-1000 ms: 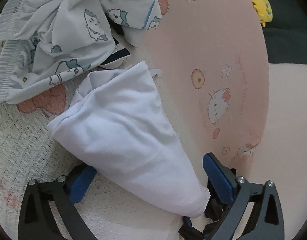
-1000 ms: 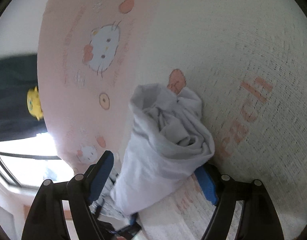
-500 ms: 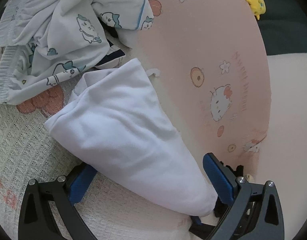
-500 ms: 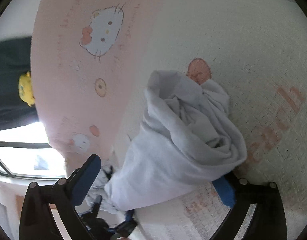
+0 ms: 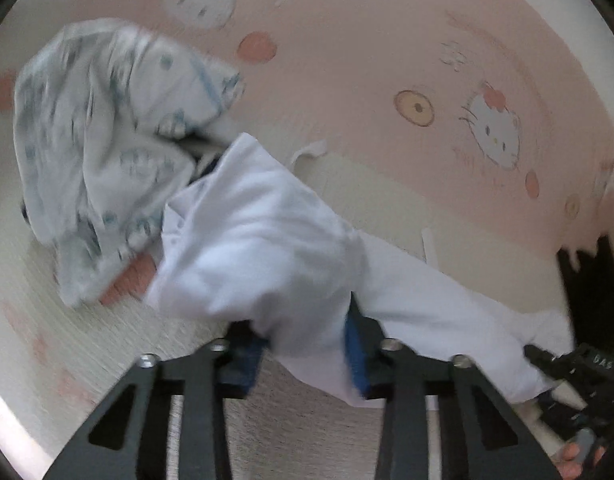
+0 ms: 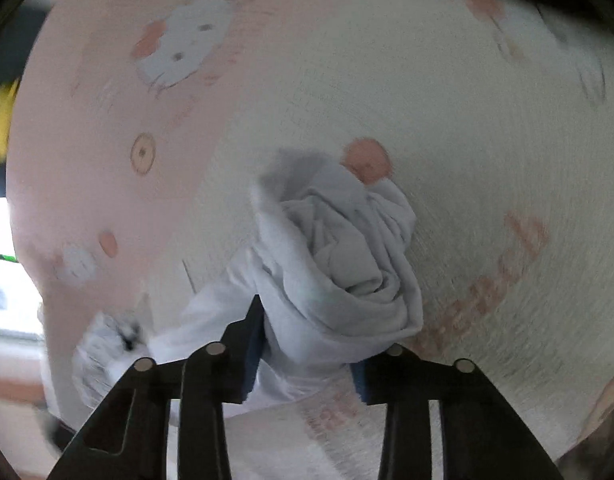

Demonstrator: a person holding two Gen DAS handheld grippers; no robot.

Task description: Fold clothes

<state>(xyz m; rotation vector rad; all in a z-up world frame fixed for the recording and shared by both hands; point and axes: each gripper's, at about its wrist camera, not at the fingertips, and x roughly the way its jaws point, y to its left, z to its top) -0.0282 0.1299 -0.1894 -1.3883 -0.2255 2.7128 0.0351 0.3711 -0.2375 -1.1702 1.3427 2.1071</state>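
Observation:
A crumpled white garment (image 5: 259,240) lies on the bed, stretched between both grippers. My left gripper (image 5: 303,356) is closing on one end of it; the cloth fills the gap between the blue pads (image 5: 357,356). In the right wrist view the same white garment (image 6: 339,248) bunches up in folds, and my right gripper (image 6: 307,360) is closing on its near end, with the pads (image 6: 254,344) pressed into the fabric. The right gripper (image 5: 579,364) also shows at the lower right of the left wrist view. Both views are blurred by motion.
A pile of white nightwear with blue cartoon prints (image 5: 107,140) lies just left of the white garment. The bed cover is cream knit (image 6: 467,140) with a pink cat-print band (image 5: 387,60). A yellow toy (image 6: 1,120) sits at the bed's far edge.
Both grippers' jaws have gone from wide apart to closed in on the white garment. Both have risen and rolled, and the garment is pulled up and stretched between them.

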